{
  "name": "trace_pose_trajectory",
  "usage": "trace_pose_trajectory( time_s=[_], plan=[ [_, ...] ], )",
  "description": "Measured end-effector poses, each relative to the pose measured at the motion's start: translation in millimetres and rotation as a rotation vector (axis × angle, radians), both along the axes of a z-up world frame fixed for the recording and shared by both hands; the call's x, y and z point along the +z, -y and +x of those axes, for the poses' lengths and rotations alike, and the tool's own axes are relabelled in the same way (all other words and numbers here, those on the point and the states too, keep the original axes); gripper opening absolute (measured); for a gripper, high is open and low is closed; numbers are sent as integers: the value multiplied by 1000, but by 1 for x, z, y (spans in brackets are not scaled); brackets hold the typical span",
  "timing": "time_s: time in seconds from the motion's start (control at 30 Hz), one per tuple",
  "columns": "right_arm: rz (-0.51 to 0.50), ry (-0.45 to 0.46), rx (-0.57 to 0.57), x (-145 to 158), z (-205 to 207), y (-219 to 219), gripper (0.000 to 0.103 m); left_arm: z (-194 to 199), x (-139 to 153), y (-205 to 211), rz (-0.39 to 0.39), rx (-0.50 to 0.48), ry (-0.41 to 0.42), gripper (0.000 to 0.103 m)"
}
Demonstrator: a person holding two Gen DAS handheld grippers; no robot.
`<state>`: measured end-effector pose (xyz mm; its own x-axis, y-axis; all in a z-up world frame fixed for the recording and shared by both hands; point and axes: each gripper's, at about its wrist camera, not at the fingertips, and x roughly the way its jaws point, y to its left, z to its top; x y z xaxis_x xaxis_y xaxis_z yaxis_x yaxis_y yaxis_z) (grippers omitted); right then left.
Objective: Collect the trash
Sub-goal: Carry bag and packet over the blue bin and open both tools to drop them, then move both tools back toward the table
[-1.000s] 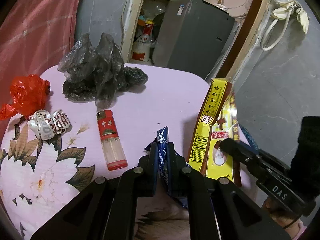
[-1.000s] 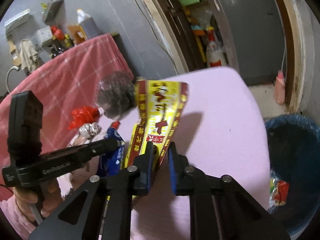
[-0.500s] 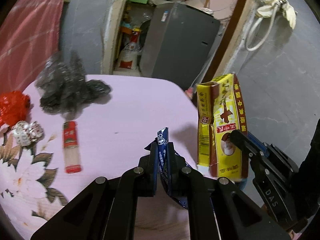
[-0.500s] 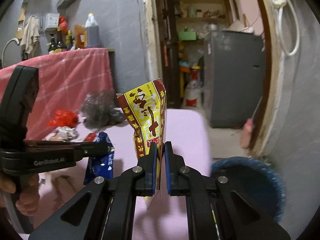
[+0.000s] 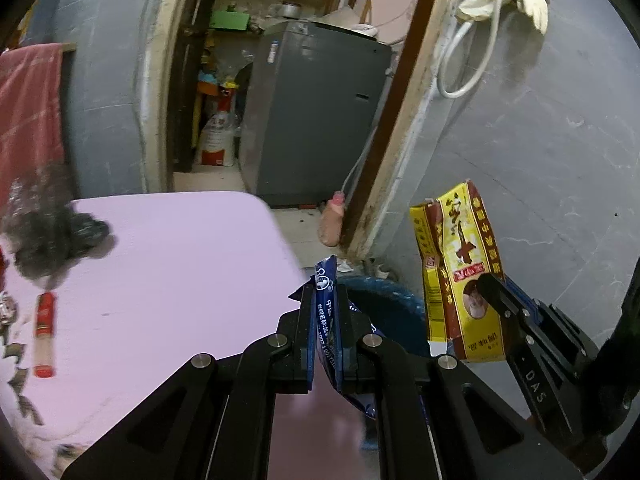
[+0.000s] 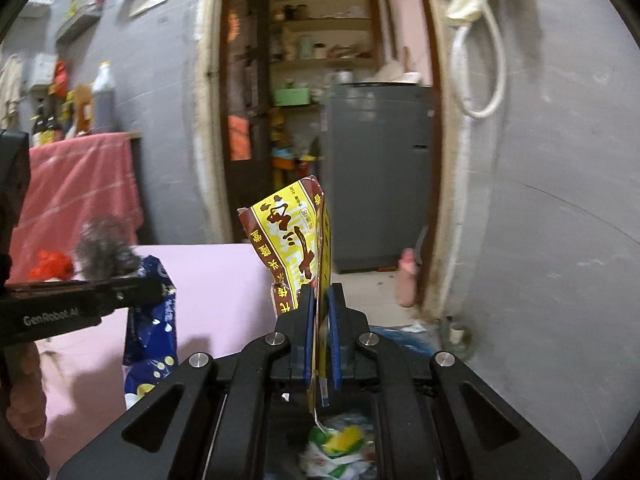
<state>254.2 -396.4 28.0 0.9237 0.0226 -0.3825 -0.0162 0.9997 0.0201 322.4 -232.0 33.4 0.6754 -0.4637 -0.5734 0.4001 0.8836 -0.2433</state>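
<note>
My left gripper [image 5: 326, 300] is shut on a blue snack wrapper [image 5: 327, 316], held upright past the right edge of the pink table [image 5: 168, 264]. That same blue wrapper [image 6: 150, 320] shows at left in the right wrist view. My right gripper [image 6: 319, 304] is shut on a yellow and brown packet [image 6: 294, 244], which stands up between its pads. The packet [image 5: 460, 280] hangs to the right of the left gripper. A dark bin with a blue rim [image 5: 384, 300] sits below both grippers, and its trash [image 6: 340, 452] shows under the right one.
On the table lie a black plastic bag [image 5: 52, 236], a red lighter [image 5: 44, 332] and a red bag [image 6: 50, 264]. A grey appliance [image 5: 316, 120] stands in the doorway beyond. A grey wall [image 5: 540, 160] with a hanging hose is on the right.
Both grippers have swung right, off the table, carrying the blue wrapper and the yellow packet over the bin. The right jaws have pressed tighter on the packet.
</note>
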Motion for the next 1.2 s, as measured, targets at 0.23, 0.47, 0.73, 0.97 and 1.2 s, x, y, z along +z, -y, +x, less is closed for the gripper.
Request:
trace_pose_trajectory(
  time_s=[0.23, 0.47, 0.73, 0.97, 1.2],
  plan=[
    [-19, -32, -92, -13, 3, 36, 5, 6, -15, 49, 65, -14, 47, 5],
    [-48, -82, -114, -29, 8, 50, 5, 5, -37, 77, 142, -37, 50, 6],
    [26, -136, -89, -40, 17, 60, 8, 12, -52, 74, 139, -23, -28, 9],
    [78, -129, -101, -38, 18, 66, 25, 13, -43, 57, 92, 17, -50, 36],
    [101, -40, -108, -18, 7, 62, 42, -2, -20, 36, 69, 81, 36, 59]
  ],
)
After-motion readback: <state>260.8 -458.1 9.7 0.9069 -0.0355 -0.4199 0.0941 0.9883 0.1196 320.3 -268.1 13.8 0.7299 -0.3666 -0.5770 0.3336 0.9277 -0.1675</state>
